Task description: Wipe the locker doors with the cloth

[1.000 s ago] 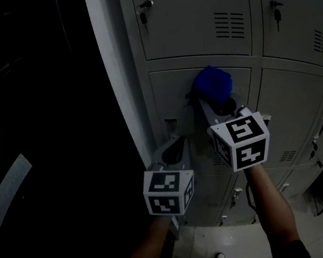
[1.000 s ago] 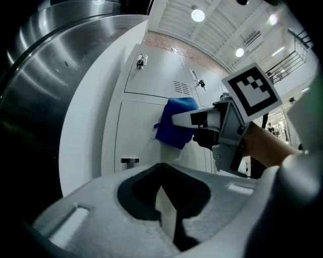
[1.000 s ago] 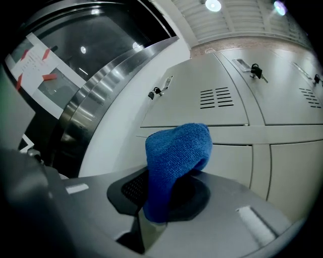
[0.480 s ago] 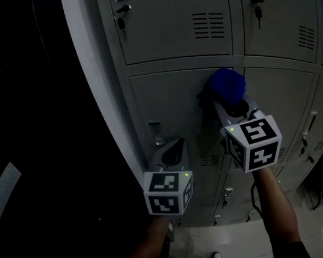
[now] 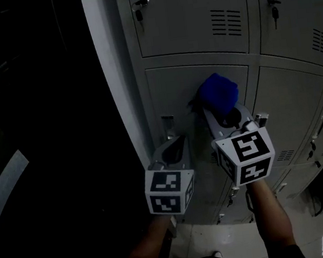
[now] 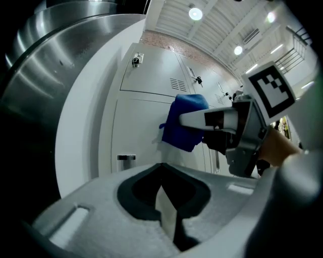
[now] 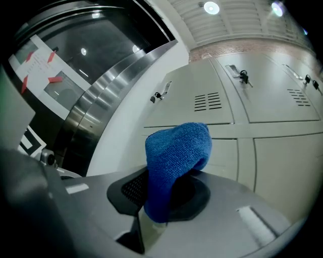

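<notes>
Grey locker doors (image 5: 194, 10) behind bunched blue cloth (image 7: 174, 156) in right gripper (image 5: 222, 111)

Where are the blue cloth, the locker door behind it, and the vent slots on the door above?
blue cloth (image 5: 218, 92): head view, middle of the bunched fabric.
locker door (image 5: 171, 92): head view, bare panel left of the cloth.
vent slots (image 5: 225, 23): head view, centre of the slot group.

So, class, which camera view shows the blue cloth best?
The right gripper view: the blue cloth fills the centre, its weave clear, clamped in the right gripper's tongs. The left gripper view shows it side-on, at a locker door. The head view shows it small and dim.
</notes>
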`<state>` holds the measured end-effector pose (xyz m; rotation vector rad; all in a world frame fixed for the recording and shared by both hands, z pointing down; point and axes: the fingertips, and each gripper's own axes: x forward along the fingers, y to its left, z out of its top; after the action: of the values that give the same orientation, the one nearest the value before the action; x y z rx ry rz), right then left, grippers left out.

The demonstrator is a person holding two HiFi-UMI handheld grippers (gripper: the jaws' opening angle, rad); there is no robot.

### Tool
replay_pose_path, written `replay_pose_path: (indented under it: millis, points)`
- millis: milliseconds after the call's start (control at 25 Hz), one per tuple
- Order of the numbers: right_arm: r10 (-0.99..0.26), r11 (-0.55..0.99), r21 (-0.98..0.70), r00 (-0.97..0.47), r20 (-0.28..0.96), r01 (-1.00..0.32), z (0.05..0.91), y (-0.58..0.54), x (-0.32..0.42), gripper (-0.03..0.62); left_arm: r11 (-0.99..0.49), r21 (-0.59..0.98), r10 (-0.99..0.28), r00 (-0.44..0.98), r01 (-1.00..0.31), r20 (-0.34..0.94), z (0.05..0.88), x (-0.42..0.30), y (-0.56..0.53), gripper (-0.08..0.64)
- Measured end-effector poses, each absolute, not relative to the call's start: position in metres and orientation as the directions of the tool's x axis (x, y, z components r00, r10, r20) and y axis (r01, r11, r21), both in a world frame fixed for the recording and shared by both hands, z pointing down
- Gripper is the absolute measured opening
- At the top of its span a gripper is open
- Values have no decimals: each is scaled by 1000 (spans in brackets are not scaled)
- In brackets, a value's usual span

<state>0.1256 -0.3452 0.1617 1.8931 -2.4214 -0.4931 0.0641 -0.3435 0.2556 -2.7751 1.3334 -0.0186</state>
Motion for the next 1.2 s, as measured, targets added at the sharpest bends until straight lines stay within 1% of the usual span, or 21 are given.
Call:
replay_pose_path:
  millis: [320,600,840,1200]
  points:
    - [-902,379,286,-421,-100,-880,203,-378,42,71,-548,-84,-835,551,-832,-14,258,16,-342,5]
    - [-880,433,297,-470,-66,-851,224,-394,6,72,-522,-113,-851,526,-846,-5,257,-5,-336,5]
    - [-894,410,304,-445,-55,-860,227,-395,16,72,-529,-109,-846,533,-841,-7,257,-1,-336,5]
    - [-933,318,291,-352,-72,-902,228,-378,75,72,-579,-84,-814,581,-811,-4,261,32,-340,5]
